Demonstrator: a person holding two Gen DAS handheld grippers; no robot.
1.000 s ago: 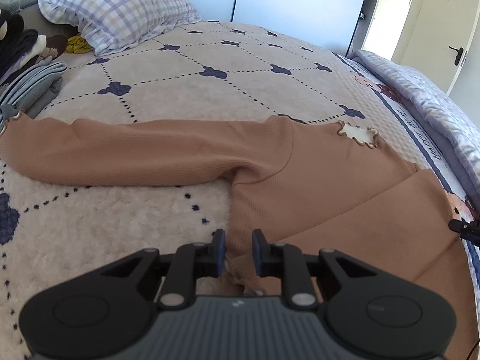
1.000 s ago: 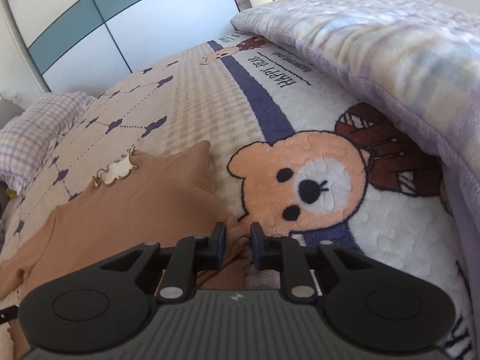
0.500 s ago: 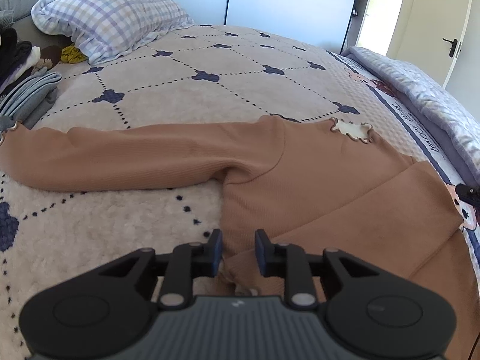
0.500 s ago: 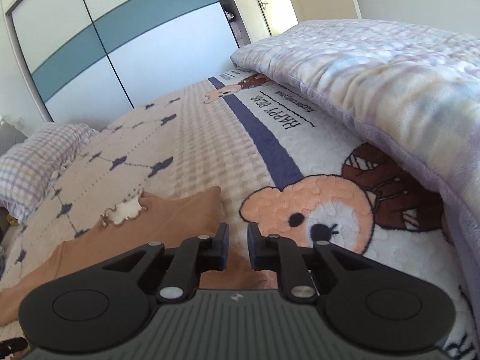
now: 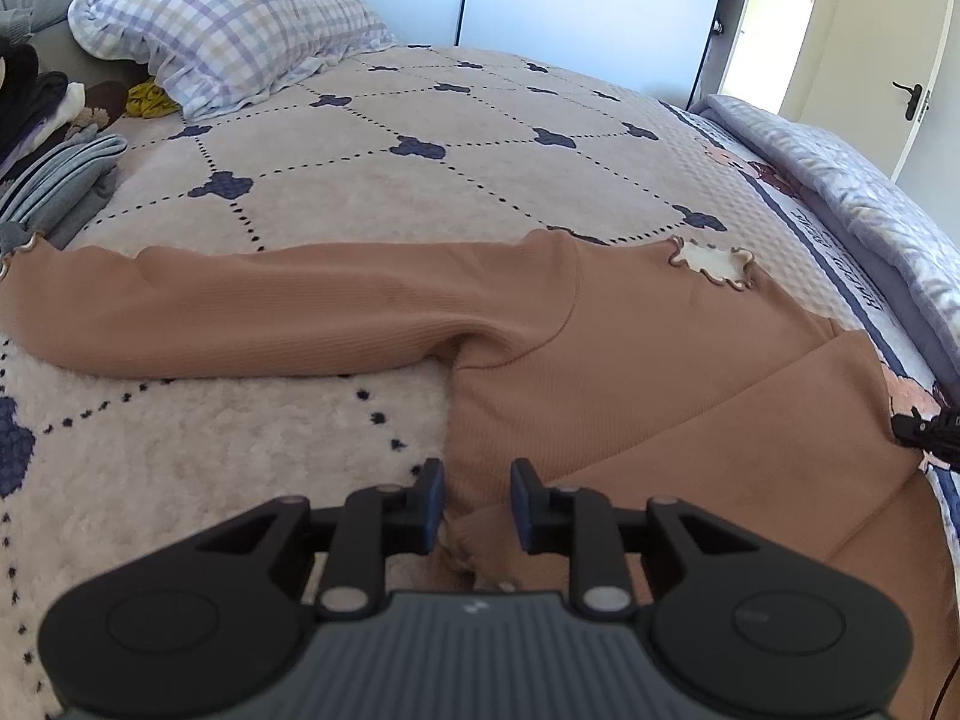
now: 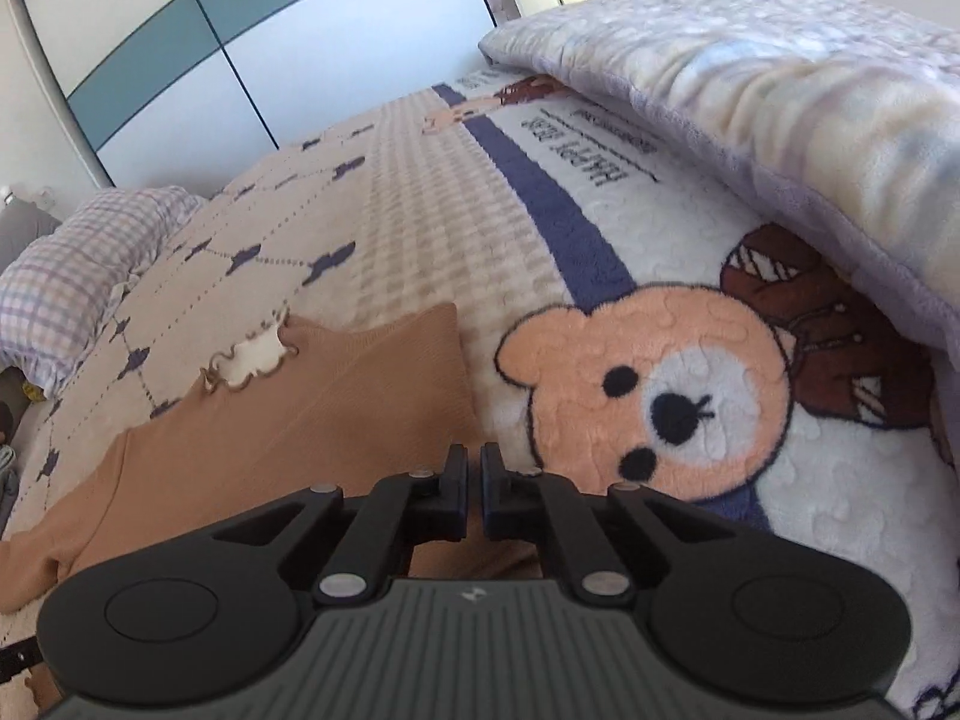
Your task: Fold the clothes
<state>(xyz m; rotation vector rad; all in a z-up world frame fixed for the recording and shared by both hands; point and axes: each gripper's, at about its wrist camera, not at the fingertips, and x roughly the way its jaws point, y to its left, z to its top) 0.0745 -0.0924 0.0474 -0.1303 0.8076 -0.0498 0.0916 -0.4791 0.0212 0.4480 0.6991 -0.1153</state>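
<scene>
The brown top (image 5: 600, 372) lies flat on the patterned bedspread (image 5: 420, 192), its scalloped neckline (image 5: 711, 261) toward the far side and its body running back toward both grippers. One sleeve (image 5: 270, 306) stretches out long to the left in the left wrist view, its axis crossing the bed roughly side to side; the other side is already folded in, a diagonal flap (image 5: 750, 450) lying over the body.

The left gripper (image 5: 477, 504) sits at the near hem, jaws narrowly apart with a bunch of hem fabric between them; whether the pads actually press on it cannot be told. The right gripper (image 6: 474, 492) is at the near right edge of the top (image 6: 300, 420), jaws drawn almost together with only a sliver between them; cloth lies right under and behind the tips, but whether any is pinched is not clear.

The outstretched sleeve lies ahead and to the left of the left gripper, well apart from the right one, so the left hand is judged the nearer for bringing it across the body. The fold would run along the shoulder seam line, from hem to neckline.

Further out: a checked pillow (image 5: 228, 30), a stack of folded clothes (image 5: 54, 174) at the left edge, a lilac quilt (image 6: 750, 90) on the right, the wardrobe doors (image 6: 180, 48) behind
</scene>
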